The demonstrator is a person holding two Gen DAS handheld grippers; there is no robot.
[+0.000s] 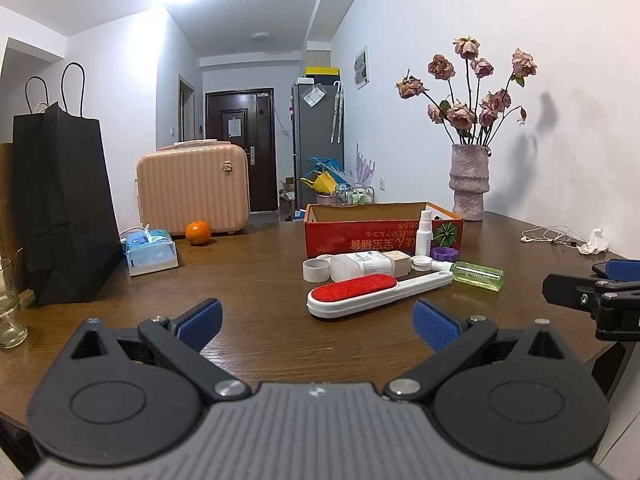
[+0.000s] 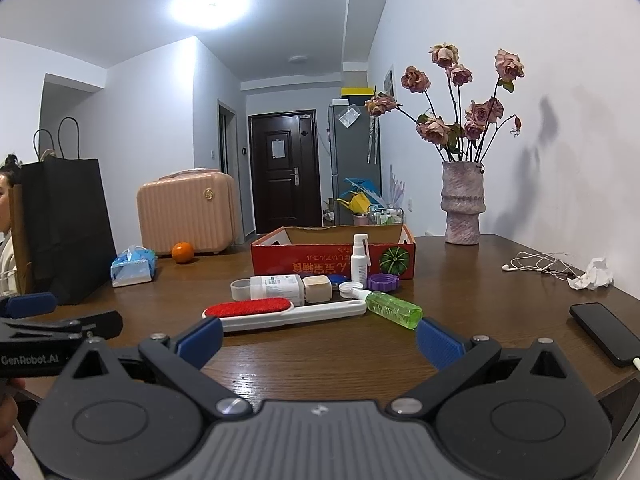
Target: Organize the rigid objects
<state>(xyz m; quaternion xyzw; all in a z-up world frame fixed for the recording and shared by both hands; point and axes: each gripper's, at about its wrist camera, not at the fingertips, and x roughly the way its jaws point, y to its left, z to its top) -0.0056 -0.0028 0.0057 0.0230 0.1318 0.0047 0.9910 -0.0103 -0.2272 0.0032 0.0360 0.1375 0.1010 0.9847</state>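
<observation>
Left wrist view shows our left gripper (image 1: 318, 326) and right gripper (image 2: 320, 340) both released above the worktop (image 1: 248, 280), nothing yet picked, with the lint brush (image 1: 376, 292) lying nearest before the red box (image 1: 380, 234), so next we likely grasp its handle.

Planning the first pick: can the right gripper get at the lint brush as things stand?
Probably yes. The right gripper is open and empty, and bare table lies between it and the lint brush, which lies nearest of the clutter.
</observation>
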